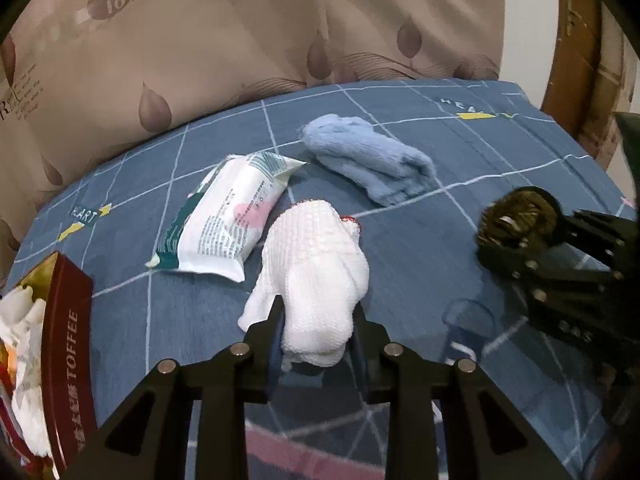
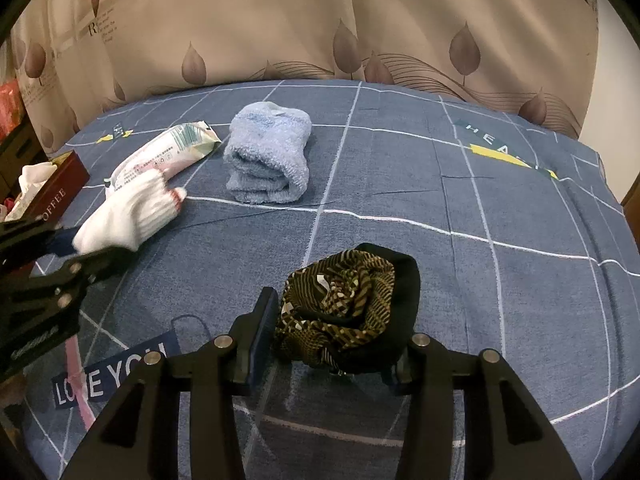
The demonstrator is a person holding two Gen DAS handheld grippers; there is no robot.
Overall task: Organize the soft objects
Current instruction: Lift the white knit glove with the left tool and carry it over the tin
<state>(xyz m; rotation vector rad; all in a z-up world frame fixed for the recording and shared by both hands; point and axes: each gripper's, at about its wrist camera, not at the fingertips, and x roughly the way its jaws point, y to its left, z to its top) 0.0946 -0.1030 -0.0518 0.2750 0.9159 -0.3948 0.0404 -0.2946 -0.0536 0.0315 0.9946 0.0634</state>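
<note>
A white knit glove [image 1: 316,264] lies on the blue checked bedsheet [image 1: 420,248], and my left gripper [image 1: 318,312] is shut on its near end, fingers pressed into both sides. The right wrist view shows the same glove [image 2: 128,212] in that gripper [image 2: 90,246] at far left. A crumpled dark cloth with a gold pattern [image 2: 344,308] rests on the sheet between the fingers of my right gripper [image 2: 336,320], which stands open around it; the right finger is mostly hidden behind the cloth. In the left wrist view, that cloth [image 1: 516,216] sits at the right gripper's tip.
A rolled light-blue towel [image 1: 368,160] [image 2: 268,156] and a pack of wet wipes [image 1: 228,216] [image 2: 160,156] lie farther back. A dark red toffee box [image 1: 68,344] [image 2: 56,188] holding white fabric stands at the left. A beige curtain [image 1: 200,40] hangs behind the bed.
</note>
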